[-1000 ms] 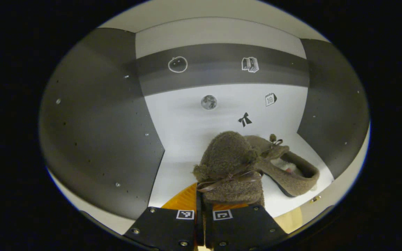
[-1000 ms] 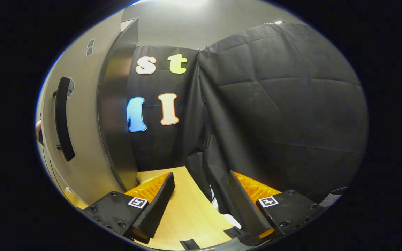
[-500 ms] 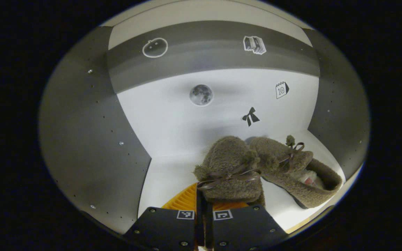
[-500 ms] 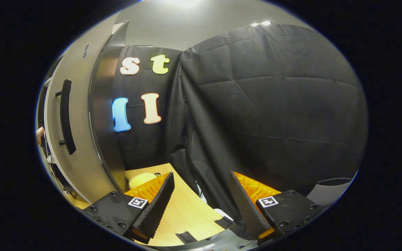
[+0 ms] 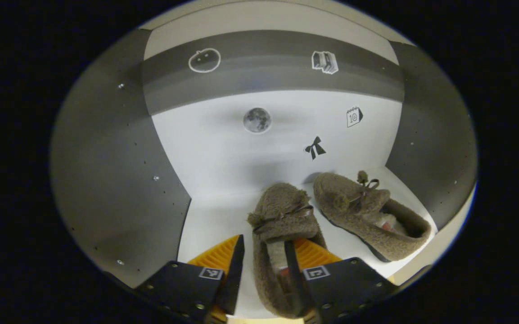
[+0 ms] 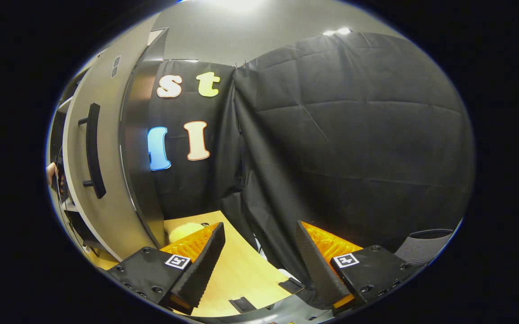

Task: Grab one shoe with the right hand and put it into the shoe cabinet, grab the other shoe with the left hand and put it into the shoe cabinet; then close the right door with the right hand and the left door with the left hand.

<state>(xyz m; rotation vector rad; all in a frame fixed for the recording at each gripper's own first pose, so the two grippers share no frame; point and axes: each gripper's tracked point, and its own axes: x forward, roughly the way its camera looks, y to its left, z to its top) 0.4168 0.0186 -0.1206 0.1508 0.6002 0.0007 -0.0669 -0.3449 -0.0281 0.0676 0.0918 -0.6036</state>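
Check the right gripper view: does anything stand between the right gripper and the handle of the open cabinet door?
Nothing visible does. The right gripper is open over the wooden surface, and the door with its handle stands up and to the left, with open space between.

Brown fuzzy slippers, grey-and-white cabinet
Both slippers (image 5: 282, 216) (image 5: 367, 211) brown; cabinet back wall (image 5: 223, 148) white, grey band, small icon prints.

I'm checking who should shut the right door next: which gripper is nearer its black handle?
Right, as far as the views tell. The right gripper hangs open beside the open door, whose black handle shows ahead to its left. The left gripper is inside the shoe cabinet, straddling a shoe.
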